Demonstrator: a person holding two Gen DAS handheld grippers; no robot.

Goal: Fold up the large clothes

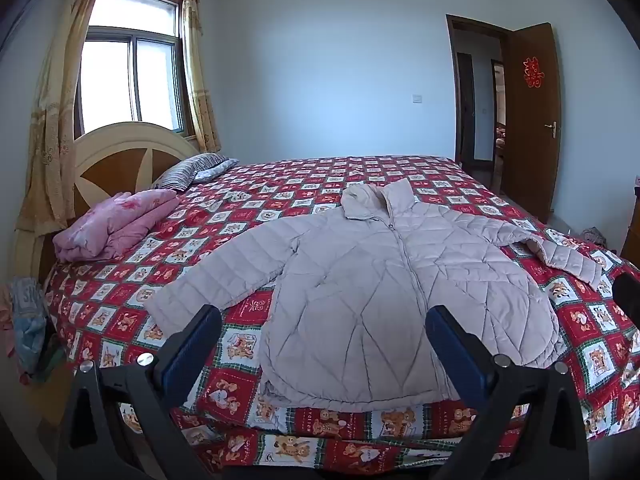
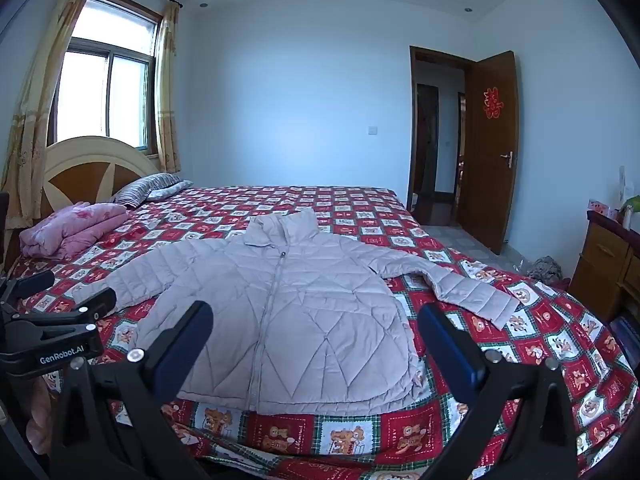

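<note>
A big puffy jacket (image 1: 360, 292) lies flat on the bed (image 1: 280, 184), front up, zipped, sleeves spread out. The left gripper (image 1: 323, 330) and right gripper (image 2: 316, 328) hang near the bed's edge, both wide apart, holding nothing.

A pale quilted jacket (image 1: 384, 296) lies spread flat, zipped and front up, on a bed with a red teddy-bear patchwork cover (image 1: 280, 184).

The left gripper (image 1: 324, 320) hovers over the near hem, its blue-padded fingers (image 1: 192, 344) wide apart and holding nothing. One sleeve stretches toward a folded pink quilt (image 1: 116, 224) and a striped pillow (image 1: 188, 170) by the headboard (image 1: 120, 152); the other bends toward the open brown door (image 1: 532, 120).
</note>
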